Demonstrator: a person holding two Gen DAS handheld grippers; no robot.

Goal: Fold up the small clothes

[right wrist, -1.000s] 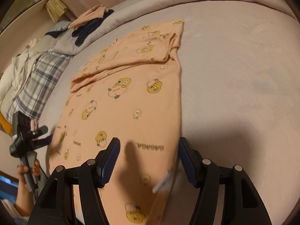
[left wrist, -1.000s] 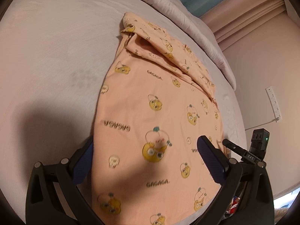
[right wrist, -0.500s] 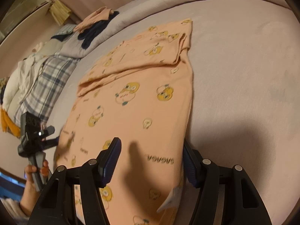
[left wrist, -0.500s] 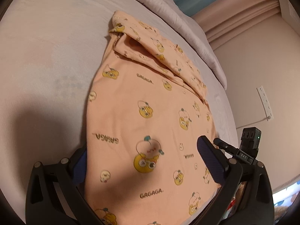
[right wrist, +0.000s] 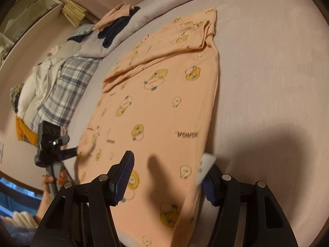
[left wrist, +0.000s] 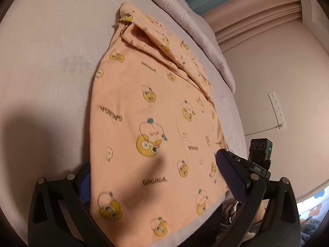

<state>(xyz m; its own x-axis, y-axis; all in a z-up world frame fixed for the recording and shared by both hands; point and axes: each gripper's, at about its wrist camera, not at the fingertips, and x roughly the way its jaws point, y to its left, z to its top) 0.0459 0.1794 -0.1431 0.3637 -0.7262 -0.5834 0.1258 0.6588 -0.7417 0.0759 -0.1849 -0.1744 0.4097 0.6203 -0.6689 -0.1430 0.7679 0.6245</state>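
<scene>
Left wrist view. A peach cartoon-print garment [left wrist: 148,111] is laid flat on the bed [left wrist: 45,41], with its far end already turned over into a band across the top. One fold is thus judged done; the long near portion is left unfolded. The left claw [left wrist: 156,177] is held spread, astride the near part of the cloth: its right pad is seen above the fabric, while its left pad is half hidden under the garment's edge. No pinch on the cloth can be made out. The right claw's body is glimpsed at the bed's right edge. Against the earlier frames, the garment is seen lower and larger between the pads, and the near hem is now partly in view.

Right wrist view. The same garment [right wrist: 156,111] is seen from the other side, the folded band at the far end. The right claw [right wrist: 166,177] is spread over the near corner, where a white label [right wrist: 206,167] stands up just beside its right pad; nothing is gripped. The left claw [right wrist: 77,154] is seen with its tip at the cloth's left edge. Other clothes [right wrist: 61,86] are piled beyond. Compared with earlier, the label is closer to the right pad.
</scene>
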